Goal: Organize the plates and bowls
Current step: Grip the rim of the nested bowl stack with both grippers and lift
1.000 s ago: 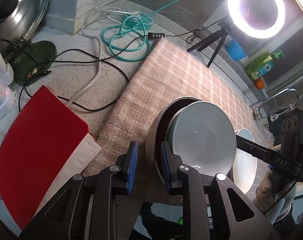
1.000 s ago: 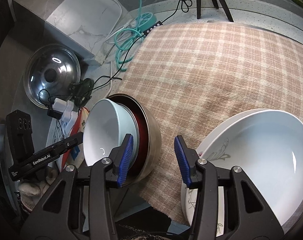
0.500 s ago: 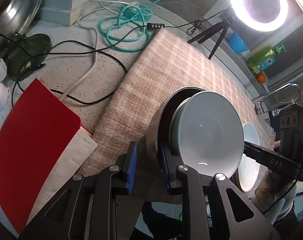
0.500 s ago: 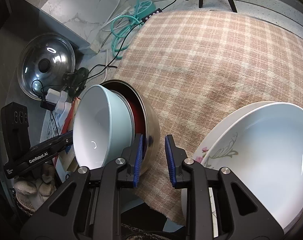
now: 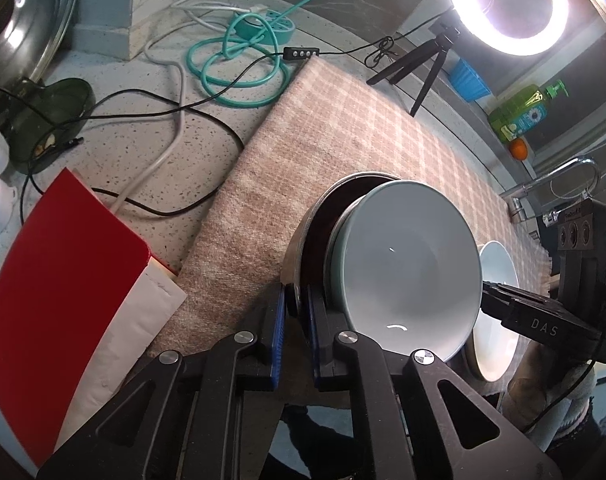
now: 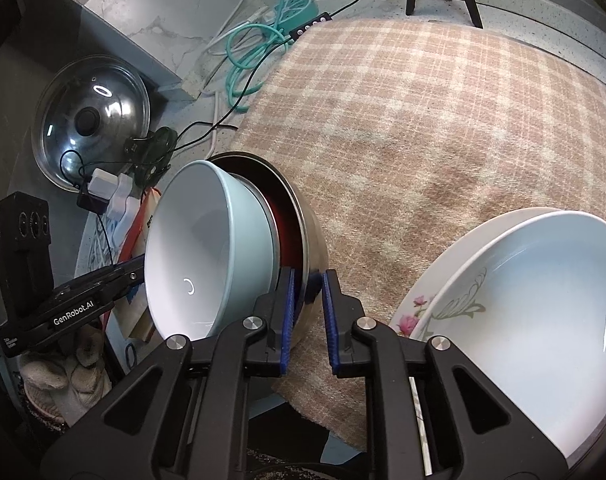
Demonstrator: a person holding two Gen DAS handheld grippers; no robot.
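Left tongs and right tongs, each having just finished closing, now pinch opposite sides of the rim of the steel bowl. A second earlier both stood open astride that rim. The steel bowl, red-lined inside, rests on the plaid cloth near the desk's front edge, with the pale blue bowl nested in it. White plates lie stacked just to the right. With both grips set, the nested pair appears ready to be lifted together.
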